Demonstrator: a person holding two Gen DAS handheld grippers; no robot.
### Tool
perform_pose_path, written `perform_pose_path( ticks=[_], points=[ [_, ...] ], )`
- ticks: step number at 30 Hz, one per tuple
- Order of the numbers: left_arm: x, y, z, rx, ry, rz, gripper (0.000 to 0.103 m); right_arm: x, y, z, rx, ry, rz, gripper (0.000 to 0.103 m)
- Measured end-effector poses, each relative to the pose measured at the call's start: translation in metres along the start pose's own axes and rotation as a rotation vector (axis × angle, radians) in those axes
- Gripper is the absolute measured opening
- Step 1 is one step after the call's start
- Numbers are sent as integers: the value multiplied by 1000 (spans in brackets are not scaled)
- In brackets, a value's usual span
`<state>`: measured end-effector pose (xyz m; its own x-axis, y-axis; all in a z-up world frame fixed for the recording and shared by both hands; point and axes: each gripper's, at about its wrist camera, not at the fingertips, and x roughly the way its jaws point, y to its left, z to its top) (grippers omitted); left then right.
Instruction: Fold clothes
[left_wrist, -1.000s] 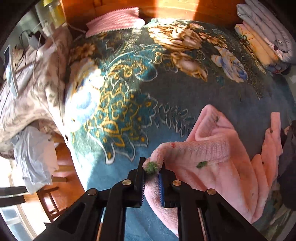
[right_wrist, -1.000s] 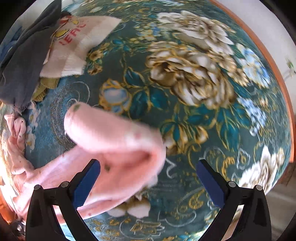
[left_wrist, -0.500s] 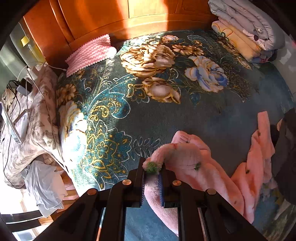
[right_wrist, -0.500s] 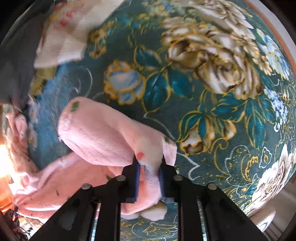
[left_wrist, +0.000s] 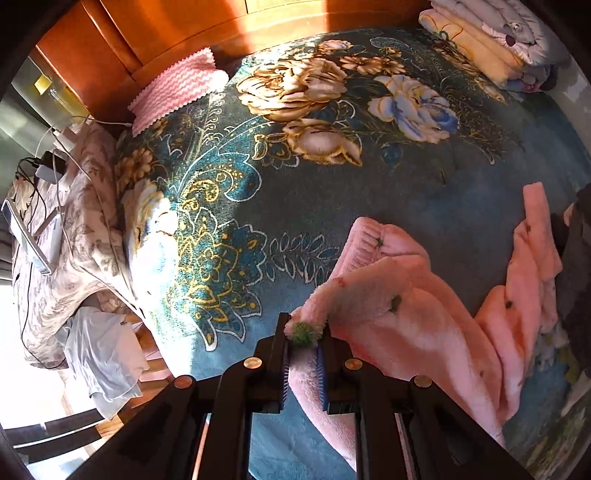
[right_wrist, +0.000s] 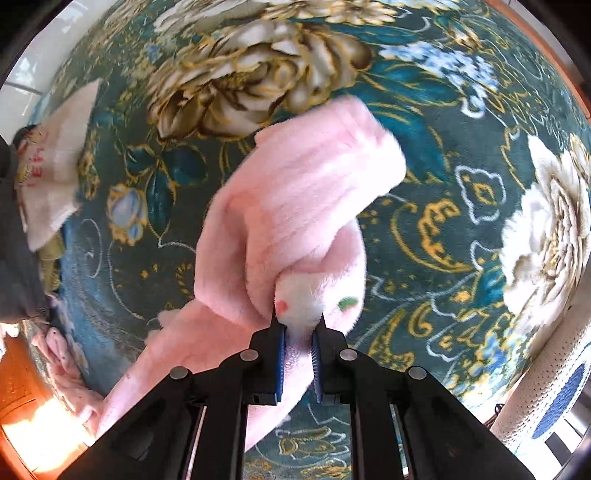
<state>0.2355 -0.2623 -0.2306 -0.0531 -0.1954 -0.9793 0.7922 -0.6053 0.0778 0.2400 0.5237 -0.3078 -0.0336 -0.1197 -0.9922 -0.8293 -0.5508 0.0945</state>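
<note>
A fluffy pink garment (left_wrist: 417, 314) with small green and red marks lies bunched on the teal floral blanket (left_wrist: 280, 192). My left gripper (left_wrist: 303, 334) is shut on one edge of it, near a green tuft, and holds that edge lifted. In the right wrist view my right gripper (right_wrist: 298, 326) is shut on another part of the pink garment (right_wrist: 295, 206), whose ribbed cuff end hangs forward above the blanket (right_wrist: 461, 206). The rest of the garment trails off to the lower left.
Folded quilts (left_wrist: 495, 40) are stacked at the far right corner, and a pink zigzag cloth (left_wrist: 177, 88) lies by the wooden headboard (left_wrist: 177, 33). A white printed top (right_wrist: 55, 162) and a dark grey garment (right_wrist: 14, 236) lie at the left. Cables and bedding (left_wrist: 55, 221) hang off the bed's left side.
My right gripper went from open to shut on the pink garment and has lifted it. The left gripper, still holding its edge, has risen and pulled back, so more of the bed shows.
</note>
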Motion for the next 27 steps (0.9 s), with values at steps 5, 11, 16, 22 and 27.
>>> perform_pose_path(
  ticks=[5, 11, 16, 22, 27],
  points=[
    [-6, -4, 0, 16, 1, 9, 13, -5, 42, 12, -89, 10, 60, 22],
    [-4, -10, 0, 11, 10, 0, 14, -37, 50, 5, -210, -72, 290, 47],
    [0, -10, -3, 12, 17, 8, 14, -23, -28, 14, 73, -102, 243, 47],
    [-1, -3, -5, -19, 26, 17, 14, 11, -64, 19, 291, -33, 286, 47],
    [-7, -3, -4, -24, 19, 28, 14, 11, -43, 23, 301, -55, 286, 47]
  ],
)
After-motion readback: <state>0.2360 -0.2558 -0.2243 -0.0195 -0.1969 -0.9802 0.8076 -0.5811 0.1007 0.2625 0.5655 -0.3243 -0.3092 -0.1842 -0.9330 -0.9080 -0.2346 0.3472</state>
